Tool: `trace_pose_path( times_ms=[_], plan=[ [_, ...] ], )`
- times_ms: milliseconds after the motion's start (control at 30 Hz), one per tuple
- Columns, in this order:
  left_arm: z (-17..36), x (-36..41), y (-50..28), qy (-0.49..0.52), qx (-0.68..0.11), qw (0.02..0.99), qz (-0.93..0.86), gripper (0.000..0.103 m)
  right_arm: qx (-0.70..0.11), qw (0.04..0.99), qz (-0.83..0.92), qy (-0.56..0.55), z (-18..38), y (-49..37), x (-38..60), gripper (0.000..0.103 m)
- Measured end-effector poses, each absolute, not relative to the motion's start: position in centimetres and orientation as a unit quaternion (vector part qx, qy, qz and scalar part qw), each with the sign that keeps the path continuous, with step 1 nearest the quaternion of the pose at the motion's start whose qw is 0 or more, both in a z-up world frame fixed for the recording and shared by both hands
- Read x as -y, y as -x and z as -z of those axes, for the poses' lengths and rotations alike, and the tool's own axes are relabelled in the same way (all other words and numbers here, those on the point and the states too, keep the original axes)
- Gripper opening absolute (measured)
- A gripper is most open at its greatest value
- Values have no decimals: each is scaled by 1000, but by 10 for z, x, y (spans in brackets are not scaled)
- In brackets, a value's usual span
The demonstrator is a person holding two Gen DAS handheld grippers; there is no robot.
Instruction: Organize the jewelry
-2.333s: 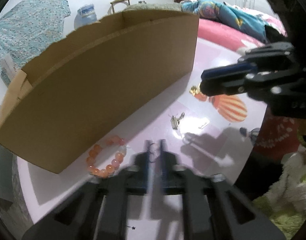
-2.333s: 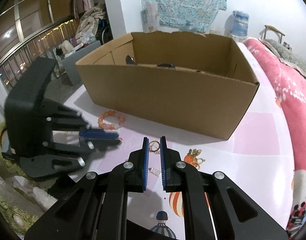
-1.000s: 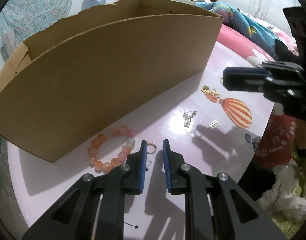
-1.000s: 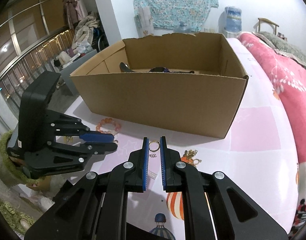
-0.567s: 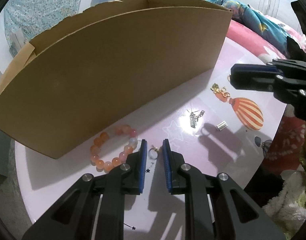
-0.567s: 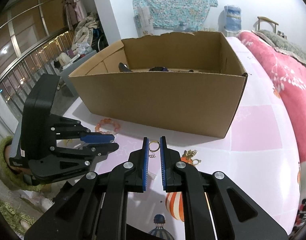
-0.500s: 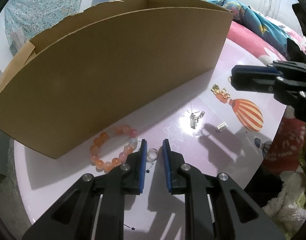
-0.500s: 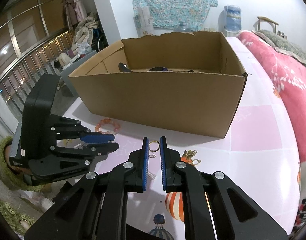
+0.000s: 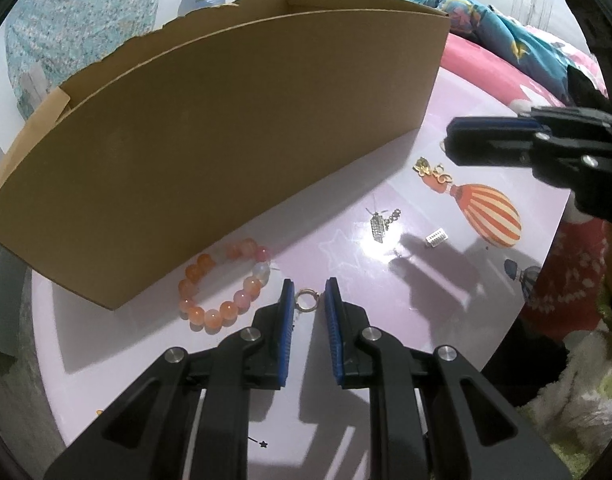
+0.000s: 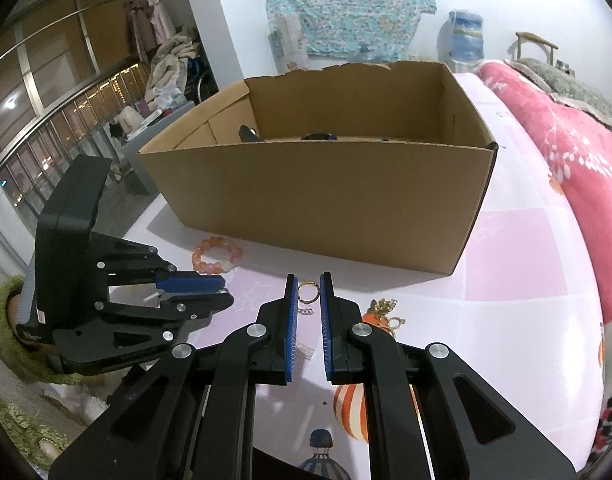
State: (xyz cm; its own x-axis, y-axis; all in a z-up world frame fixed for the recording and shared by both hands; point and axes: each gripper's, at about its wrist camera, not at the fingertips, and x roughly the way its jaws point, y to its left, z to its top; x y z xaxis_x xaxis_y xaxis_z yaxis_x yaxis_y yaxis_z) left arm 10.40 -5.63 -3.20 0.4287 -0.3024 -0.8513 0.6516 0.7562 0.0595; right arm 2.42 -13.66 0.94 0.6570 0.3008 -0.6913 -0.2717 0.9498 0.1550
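**Both grippers pinch small gold rings beside the cardboard box**

Landmark: open brown cardboard box [image 10: 322,200] on the pink patterned table [image 9: 386,304]. Left gripper [image 9: 309,300] is in front of the box's long wall, jaws nearly closed with a small gold ring [image 9: 307,300] between the blue pads; contact looks like a grasp, ring low over the table. Orange-pink bead bracelet [image 9: 225,282] lies on the table just beside that wall, left of the gripper. Right gripper [image 10: 306,292] is also in front of the box, clenched on a second small gold ring [image 10: 308,292]. Silver earring [image 9: 380,222], small silver clasp [image 9: 436,237] and gold charm cluster [image 9: 432,170] lie loose near the box's right corner.
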Motion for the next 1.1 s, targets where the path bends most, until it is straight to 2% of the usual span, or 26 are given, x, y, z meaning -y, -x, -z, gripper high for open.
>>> trace_pose_path(
  times_ms=[200,467,800,967,1100],
  plan=[
    [33,65,-95,-227,-428,825,290,11,-379,912,-155,-22,-11,-23,138,9],
    [25,61,-94,-215,-423,829,295,11,-373,915,-152,-19,-16,-20,136,9],
    [-57,46,-89,-149,-342,863,340,11,-310,936,-164,-14,-62,-17,136,9],
    [-87,60,-119,-131,-303,880,342,12,-280,946,-165,-5,-85,-38,138,9],
    [-73,66,-170,-117,-343,873,327,12,-307,938,-162,-9,-81,-82,140,9]
  ],
)
